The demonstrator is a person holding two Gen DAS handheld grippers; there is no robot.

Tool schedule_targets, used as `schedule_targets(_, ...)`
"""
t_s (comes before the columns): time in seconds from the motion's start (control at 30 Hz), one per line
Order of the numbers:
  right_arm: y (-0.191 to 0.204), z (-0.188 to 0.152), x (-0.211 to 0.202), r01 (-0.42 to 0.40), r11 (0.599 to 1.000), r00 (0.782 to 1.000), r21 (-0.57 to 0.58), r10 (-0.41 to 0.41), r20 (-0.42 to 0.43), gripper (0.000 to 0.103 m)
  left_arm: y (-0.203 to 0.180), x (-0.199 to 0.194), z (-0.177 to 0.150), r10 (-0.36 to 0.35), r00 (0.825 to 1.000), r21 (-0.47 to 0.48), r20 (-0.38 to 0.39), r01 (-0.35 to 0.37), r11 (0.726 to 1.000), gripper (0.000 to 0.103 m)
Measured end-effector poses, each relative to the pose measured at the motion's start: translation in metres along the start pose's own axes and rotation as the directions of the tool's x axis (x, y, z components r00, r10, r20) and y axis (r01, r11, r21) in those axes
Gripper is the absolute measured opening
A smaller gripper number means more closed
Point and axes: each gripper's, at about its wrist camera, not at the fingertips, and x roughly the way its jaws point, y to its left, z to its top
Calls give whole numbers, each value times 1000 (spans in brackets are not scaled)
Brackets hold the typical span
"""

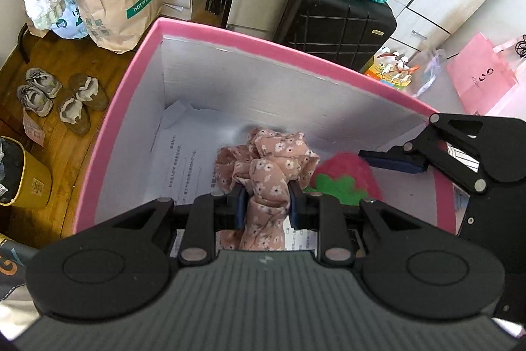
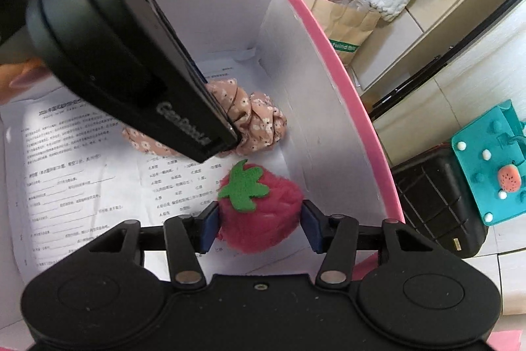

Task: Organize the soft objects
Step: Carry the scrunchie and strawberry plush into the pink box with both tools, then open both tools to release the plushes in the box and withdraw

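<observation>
Shoes (image 1: 62, 101) in left view only

Bright, even daylight fills both views, shadows stay soft, focus is mostly sharp, and fisheye bending curves the edges.

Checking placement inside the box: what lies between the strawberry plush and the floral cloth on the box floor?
In the right wrist view, only a strip of printed paper lining the pink box separates the strawberry plush from the floral cloth; they sit apart.
</observation>
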Motion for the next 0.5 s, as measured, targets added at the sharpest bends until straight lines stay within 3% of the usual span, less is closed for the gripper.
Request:
schedule_targets(0.3,1,-10,-13,103,994,993,30,-105,61,62,-3,-3,1,14,1000,47,1,-14,999,29)
schedule_targets(0.37,-2,-18,-32,90,994,988,65,-97,119,62,-3,-9,0,5,1000,64,3,-6,998,40)
schedule_targets(0.5,-9,-34,-61,47,985,978,165,-79,192,62,-4,-13,-5,11,1000,96,-21,-9,995,41)
